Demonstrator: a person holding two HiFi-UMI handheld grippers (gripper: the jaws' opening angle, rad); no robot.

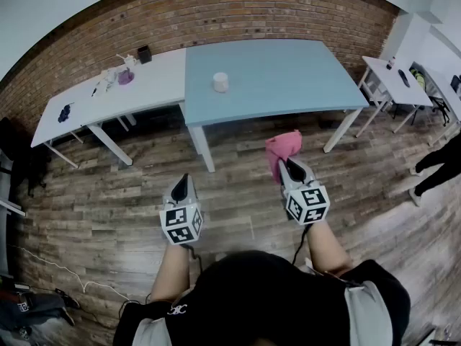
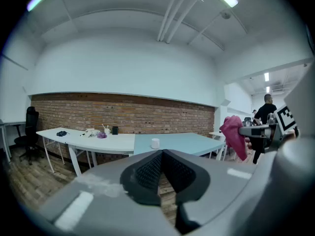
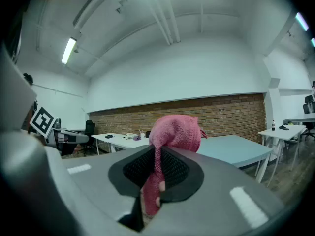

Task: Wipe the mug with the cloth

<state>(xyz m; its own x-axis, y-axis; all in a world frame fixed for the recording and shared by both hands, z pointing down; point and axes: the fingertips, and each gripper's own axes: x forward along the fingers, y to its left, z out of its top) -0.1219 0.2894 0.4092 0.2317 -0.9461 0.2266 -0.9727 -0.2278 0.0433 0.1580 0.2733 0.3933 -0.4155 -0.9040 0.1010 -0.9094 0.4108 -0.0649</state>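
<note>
Right gripper clamps cloth | left gripper closed, empty | mug well apart — best approach first, spread left jaws to steady it.

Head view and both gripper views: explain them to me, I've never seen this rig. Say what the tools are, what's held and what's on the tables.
No robot: a person holds a two-jaw gripper in each hand. The head view looks down from a camera on the person's head; each gripper view rides on one gripper and looks along its jaws. The left gripper is shut and empty. The right gripper is shut on a pink cloth. Ahead, a white mug stands on the blue table; small clutter lies on the white table beside it.
</note>
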